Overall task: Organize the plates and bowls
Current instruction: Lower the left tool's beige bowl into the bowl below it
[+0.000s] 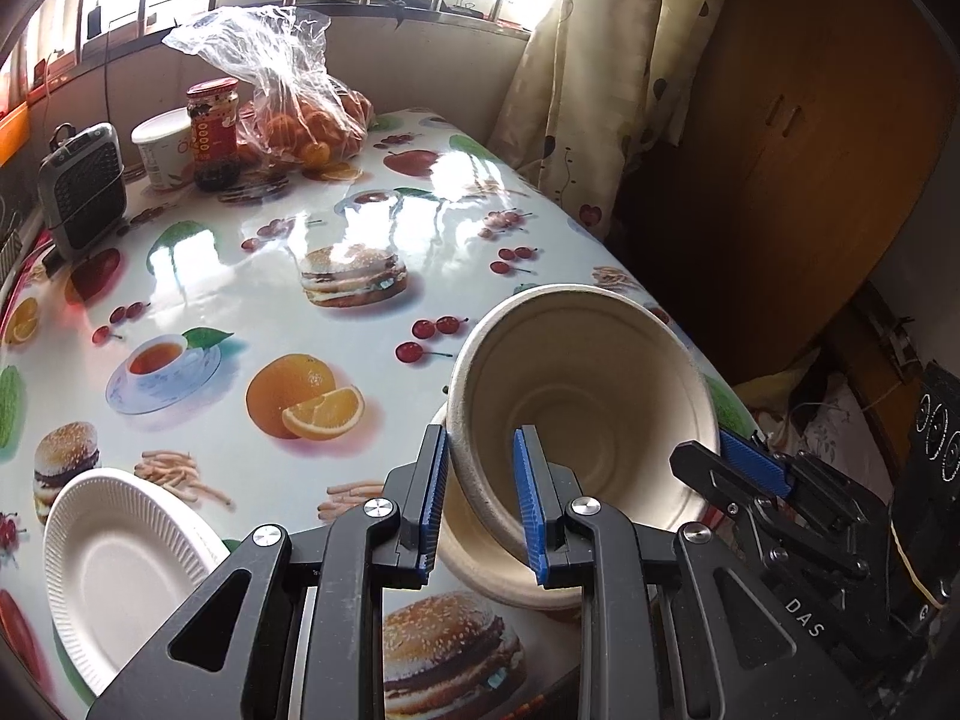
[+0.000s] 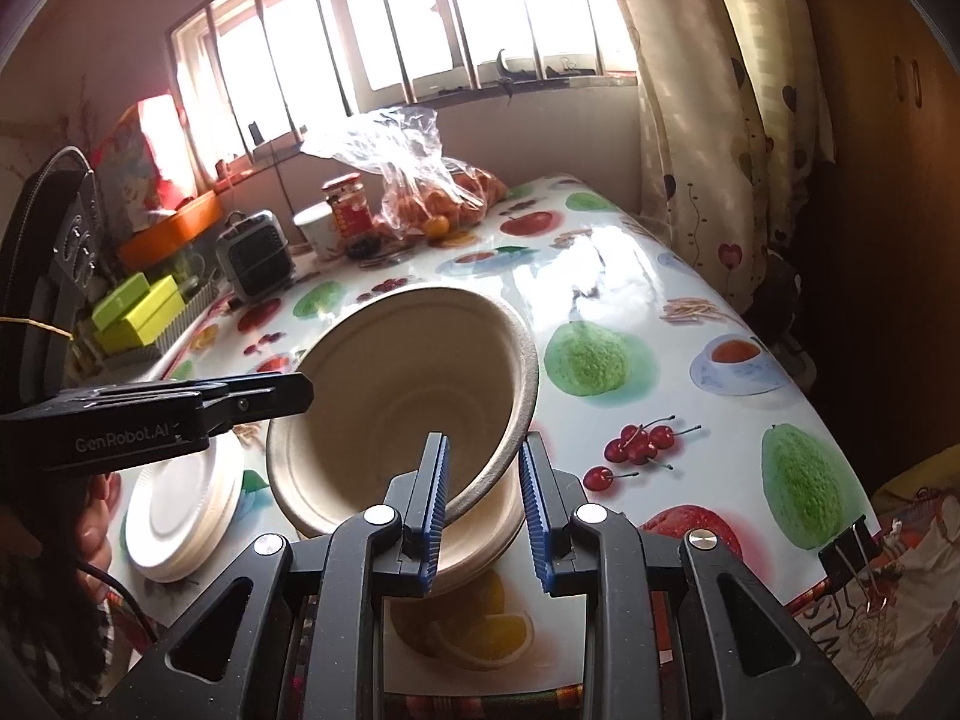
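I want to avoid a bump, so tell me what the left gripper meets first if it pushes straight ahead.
The left gripper would meet the tilted beige bowl first: its rim already sits between the fingers, above a second bowl. How deep the rim sits is hard to judge.

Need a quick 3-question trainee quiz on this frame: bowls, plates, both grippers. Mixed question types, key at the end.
1. True or false: the tilted bowl is held at its rim by both the left gripper and the right gripper.
2. Multiple choice: what lies directly under the tilted bowl? A) the white paper plates B) another beige bowl C) the bag of oranges
3. Fill in: each gripper has one finger inside the bowl and one ____ it.

Key: 1 true; 2 B; 3 outside.
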Demonstrator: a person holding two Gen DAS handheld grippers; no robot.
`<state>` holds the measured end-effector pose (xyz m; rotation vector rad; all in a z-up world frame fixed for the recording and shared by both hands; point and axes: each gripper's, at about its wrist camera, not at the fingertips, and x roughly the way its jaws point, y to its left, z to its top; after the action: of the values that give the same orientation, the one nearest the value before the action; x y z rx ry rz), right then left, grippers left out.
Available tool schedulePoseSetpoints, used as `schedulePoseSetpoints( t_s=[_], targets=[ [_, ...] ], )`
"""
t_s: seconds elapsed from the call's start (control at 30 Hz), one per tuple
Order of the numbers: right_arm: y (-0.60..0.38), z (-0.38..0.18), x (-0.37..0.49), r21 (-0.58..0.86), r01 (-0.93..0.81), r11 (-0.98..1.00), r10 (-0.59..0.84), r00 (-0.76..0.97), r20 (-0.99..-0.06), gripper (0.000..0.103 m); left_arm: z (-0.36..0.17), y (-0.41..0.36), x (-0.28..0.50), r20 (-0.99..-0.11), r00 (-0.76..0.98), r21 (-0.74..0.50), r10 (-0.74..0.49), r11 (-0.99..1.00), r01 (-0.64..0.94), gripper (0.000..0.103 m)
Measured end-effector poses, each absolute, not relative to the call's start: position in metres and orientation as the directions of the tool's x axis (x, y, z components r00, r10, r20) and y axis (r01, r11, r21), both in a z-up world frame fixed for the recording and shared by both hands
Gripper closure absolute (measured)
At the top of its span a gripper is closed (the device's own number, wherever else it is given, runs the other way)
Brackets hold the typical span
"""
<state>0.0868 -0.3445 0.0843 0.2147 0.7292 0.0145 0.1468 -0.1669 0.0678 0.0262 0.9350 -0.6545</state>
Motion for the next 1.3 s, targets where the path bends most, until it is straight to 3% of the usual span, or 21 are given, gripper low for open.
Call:
schedulePoseSetpoints(
  t_s=[1.3],
  targets=[
    [-0.334,0.053,0.091,0.203,0.059,0.977,0.105,0.695,-0.711,0.078,0.031,-0.160,0.145,-0.802,0.374,-0.258,-0.465,0.836,0.485,0.079]
  ],
)
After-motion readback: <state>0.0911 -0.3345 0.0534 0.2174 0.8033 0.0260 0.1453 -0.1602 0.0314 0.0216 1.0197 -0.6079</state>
